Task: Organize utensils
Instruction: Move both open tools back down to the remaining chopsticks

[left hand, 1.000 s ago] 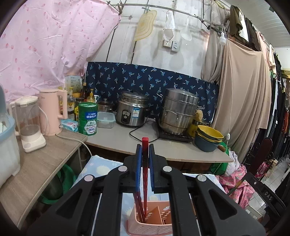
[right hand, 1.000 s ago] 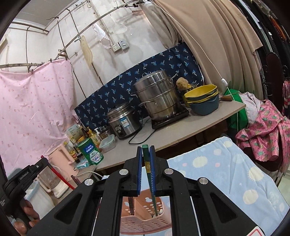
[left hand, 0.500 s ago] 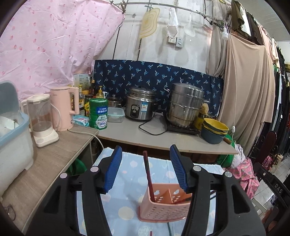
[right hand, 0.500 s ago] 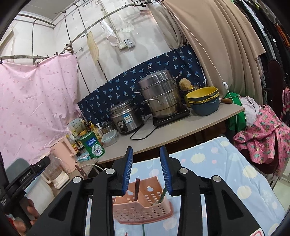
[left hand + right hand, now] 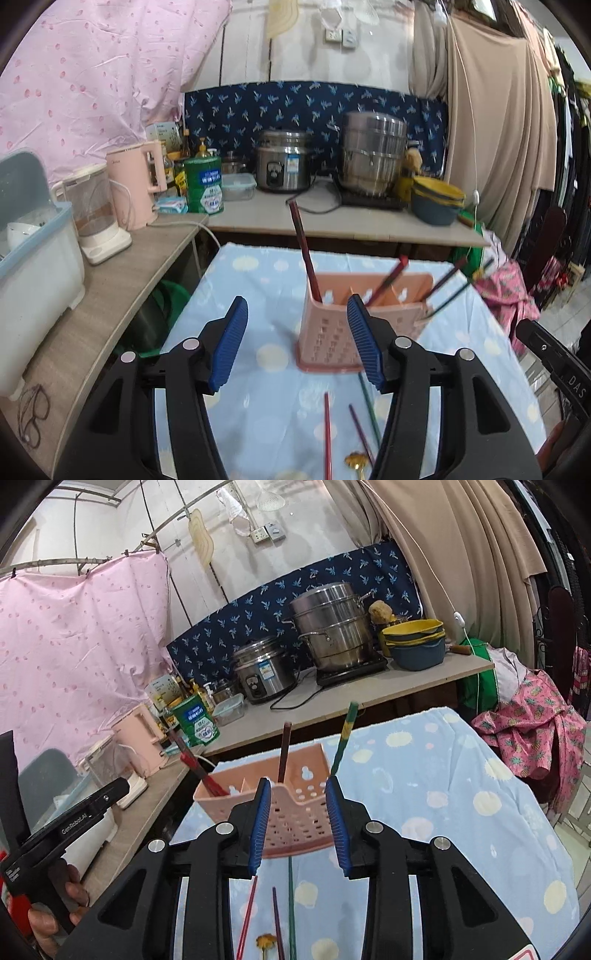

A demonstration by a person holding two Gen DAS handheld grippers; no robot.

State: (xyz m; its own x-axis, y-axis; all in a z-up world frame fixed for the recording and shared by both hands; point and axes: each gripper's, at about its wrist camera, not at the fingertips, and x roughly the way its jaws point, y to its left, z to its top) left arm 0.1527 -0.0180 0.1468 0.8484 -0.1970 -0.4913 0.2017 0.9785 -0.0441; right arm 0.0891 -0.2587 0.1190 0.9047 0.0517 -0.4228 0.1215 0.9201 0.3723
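A pink perforated utensil holder (image 5: 354,321) stands on the blue spotted tablecloth (image 5: 266,354); it also shows in the right wrist view (image 5: 295,805). Several chopsticks stand in it, among them a red one (image 5: 303,254) and a green one (image 5: 343,734). A red chopstick (image 5: 327,432), a purple one (image 5: 360,432), a green one (image 5: 369,410) and a gold spoon (image 5: 356,463) lie loose on the cloth. My left gripper (image 5: 297,343) is open and empty in front of the holder. My right gripper (image 5: 297,827) is open and empty, also in front of it.
A wooden side counter (image 5: 110,280) on the left holds a blender, a pink kettle and a blue-white bin. The back counter (image 5: 332,221) carries a rice cooker, a steel steamer pot, bowls and a green tin. Clothes hang at the right.
Both grippers let go of their chopsticks, which now stand in the holder. Both have opened wider and drawn back from it.
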